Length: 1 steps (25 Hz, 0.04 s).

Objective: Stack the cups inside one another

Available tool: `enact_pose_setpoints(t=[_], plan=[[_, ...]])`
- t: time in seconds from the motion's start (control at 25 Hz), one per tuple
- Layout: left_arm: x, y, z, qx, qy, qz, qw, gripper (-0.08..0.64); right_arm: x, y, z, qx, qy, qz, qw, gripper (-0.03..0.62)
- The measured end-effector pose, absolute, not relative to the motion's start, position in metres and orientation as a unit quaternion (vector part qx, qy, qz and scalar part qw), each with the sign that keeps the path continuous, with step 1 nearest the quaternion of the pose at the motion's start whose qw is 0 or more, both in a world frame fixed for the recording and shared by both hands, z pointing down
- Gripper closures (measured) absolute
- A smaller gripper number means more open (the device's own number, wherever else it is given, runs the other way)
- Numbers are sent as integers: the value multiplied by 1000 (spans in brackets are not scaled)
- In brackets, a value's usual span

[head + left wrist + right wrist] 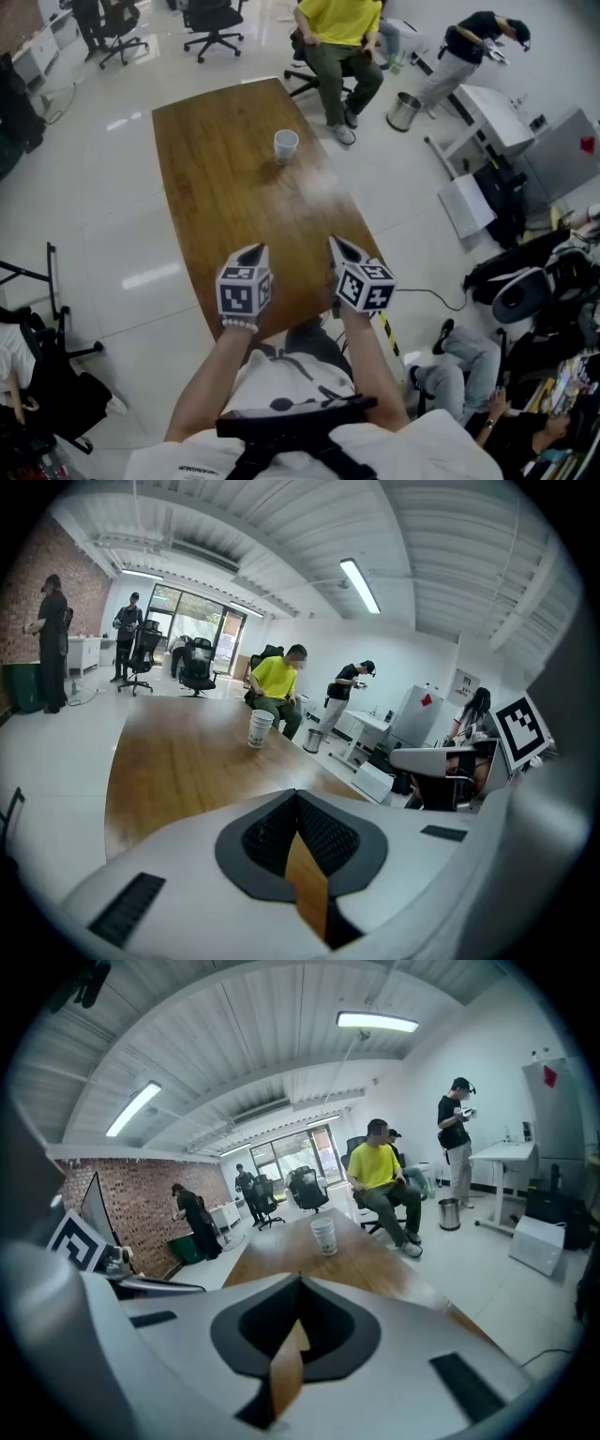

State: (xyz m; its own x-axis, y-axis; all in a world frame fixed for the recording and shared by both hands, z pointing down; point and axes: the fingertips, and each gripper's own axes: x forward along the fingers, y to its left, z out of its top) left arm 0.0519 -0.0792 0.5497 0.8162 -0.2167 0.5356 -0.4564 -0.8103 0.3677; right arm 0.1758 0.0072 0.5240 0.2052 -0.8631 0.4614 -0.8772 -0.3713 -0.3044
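A white paper cup (286, 145) stands upright on the far half of the long wooden table (216, 178). It also shows ahead in the left gripper view as the cup (261, 728) and in the right gripper view as the cup (323, 1236). Whether more cups sit nested in it I cannot tell. My left gripper (253, 250) and right gripper (336, 243) hover side by side over the table's near end, well short of the cup. Both are shut with nothing between their jaws, as the left gripper (296, 796) and right gripper (300, 1282) show in their own views.
A person in a yellow shirt (337, 37) sits on a chair just past the table's far end, beside a metal bin (403, 111). Desks, bags and another person crowd the floor to the right. A black stand (52, 309) is at the left.
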Motion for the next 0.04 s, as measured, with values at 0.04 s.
enact_pose_setpoints(t=[0.04], plan=[[51,-78,550,920,-183,242,248,563,175,8,524,776,-560,289,12,592]])
